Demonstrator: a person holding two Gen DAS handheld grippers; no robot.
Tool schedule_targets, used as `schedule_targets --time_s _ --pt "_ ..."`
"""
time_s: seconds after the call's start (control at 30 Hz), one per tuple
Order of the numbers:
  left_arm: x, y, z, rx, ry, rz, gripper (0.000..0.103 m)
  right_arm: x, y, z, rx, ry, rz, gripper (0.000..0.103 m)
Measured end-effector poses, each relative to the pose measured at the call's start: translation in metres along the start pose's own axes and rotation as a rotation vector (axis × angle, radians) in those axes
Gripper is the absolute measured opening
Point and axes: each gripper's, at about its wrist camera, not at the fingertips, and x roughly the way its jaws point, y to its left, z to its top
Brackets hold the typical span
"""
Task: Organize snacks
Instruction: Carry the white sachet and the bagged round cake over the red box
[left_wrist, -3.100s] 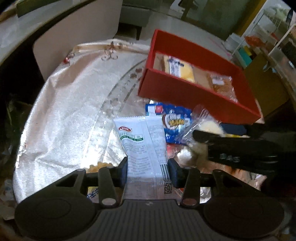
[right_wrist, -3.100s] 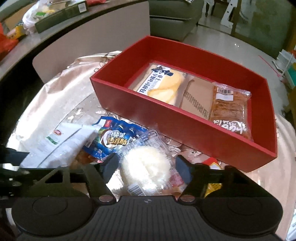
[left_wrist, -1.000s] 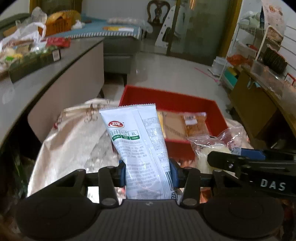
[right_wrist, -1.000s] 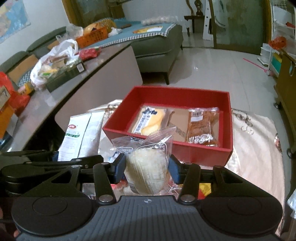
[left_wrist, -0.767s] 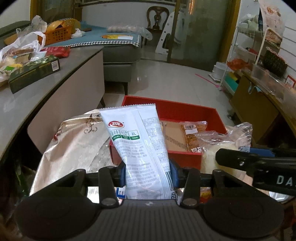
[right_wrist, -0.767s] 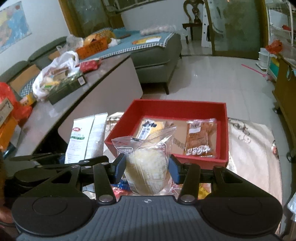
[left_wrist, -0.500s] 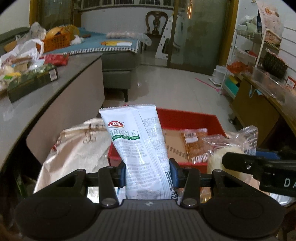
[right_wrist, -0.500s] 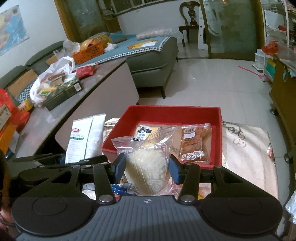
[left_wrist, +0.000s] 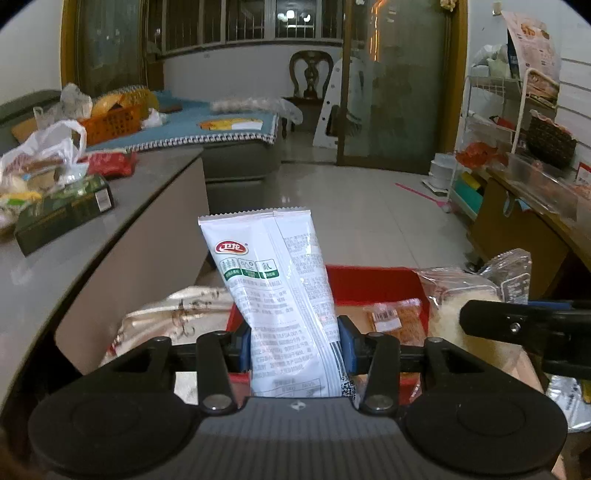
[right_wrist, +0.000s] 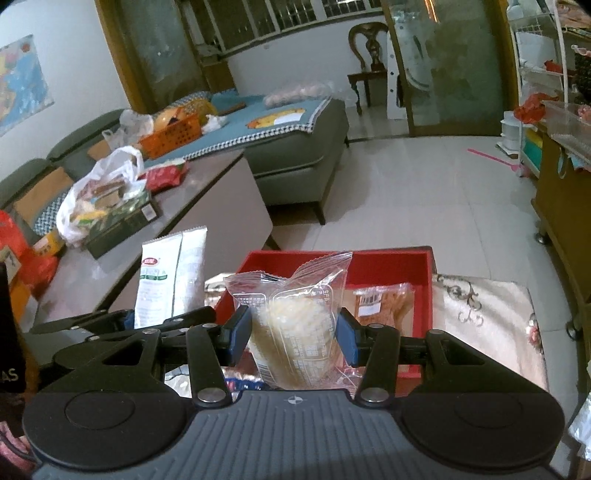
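My left gripper (left_wrist: 295, 345) is shut on a tall white snack packet (left_wrist: 275, 291) that stands upright between its blue pads. The same white packet (right_wrist: 170, 277) shows at the left of the right wrist view. My right gripper (right_wrist: 291, 332) is shut on a clear bag with a pale round cake (right_wrist: 295, 321). That bagged cake (left_wrist: 467, 314) appears at the right of the left wrist view. Both are held up in front of a red box (right_wrist: 391, 266) that contains a brown pastry packet (right_wrist: 380, 302). The red box (left_wrist: 373, 284) is partly hidden behind the packet.
The box rests on a shiny patterned tablecloth (right_wrist: 484, 314). A grey counter (left_wrist: 55, 240) with bags and a dark green carton (left_wrist: 62, 214) runs along the left. A grey sofa (right_wrist: 295, 147), tiled floor and a wire shelf rack (left_wrist: 517, 122) lie beyond.
Both grippers have lifted their snacks off the table and tilted up toward level. The red box has sunk lower in both views, and more of the room shows.
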Motion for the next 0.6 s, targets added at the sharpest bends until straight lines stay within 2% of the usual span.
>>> schedule_targets --time_s 0.6 --pt "0.022 -0.008 0.022 0.012 -0.046 0.028 0.038 0.015 -0.011 0.023 0.012 -0.042 -0.013 0.057"
